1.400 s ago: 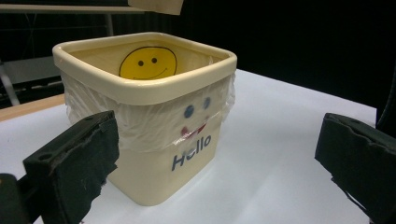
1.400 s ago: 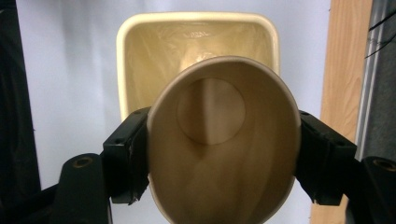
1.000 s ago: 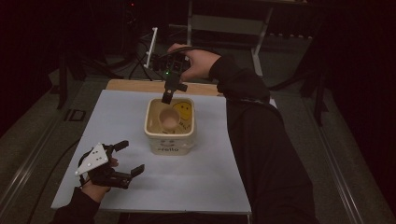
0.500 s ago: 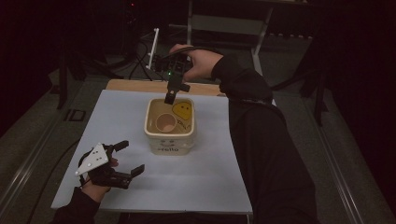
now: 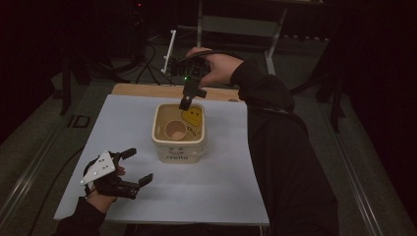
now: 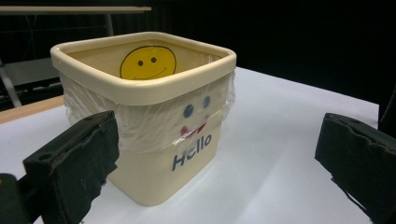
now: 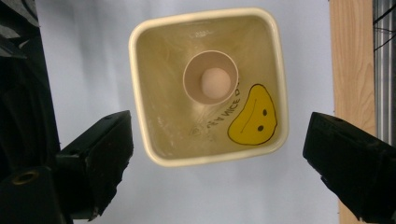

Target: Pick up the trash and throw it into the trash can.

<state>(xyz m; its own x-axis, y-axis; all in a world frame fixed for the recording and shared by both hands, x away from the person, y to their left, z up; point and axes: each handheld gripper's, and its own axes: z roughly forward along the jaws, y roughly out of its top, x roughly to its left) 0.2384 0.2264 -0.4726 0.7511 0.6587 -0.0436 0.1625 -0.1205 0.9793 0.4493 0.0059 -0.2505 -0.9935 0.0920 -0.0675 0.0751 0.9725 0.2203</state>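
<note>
A cream square bin (image 5: 179, 147) marked "Hello" (image 6: 149, 116) stands mid-table, lined with clear plastic, a yellow smiley sticker (image 7: 254, 116) on its inner wall. Inside it stands a paper cup (image 7: 191, 79) holding a pale round ball (image 7: 215, 82). My right gripper (image 5: 189, 100) hangs open above the bin's far rim and looks straight down into it (image 7: 217, 154), with nothing between its jaws. My left gripper (image 5: 132, 167) rests open near the table's front left. It faces the bin's side (image 6: 219, 149) from a short distance and is apart from it.
A white sheet (image 5: 221, 191) covers the table, and a wooden strip (image 5: 142, 90) runs along its far edge. The person's dark sleeve and body (image 5: 290, 162) cover the table's right side. Stands and cables (image 5: 147, 54) lie in the dark behind the table.
The right hand and gripper have drifted slightly to the right above the bin's far rim. The left gripper has stayed put.
</note>
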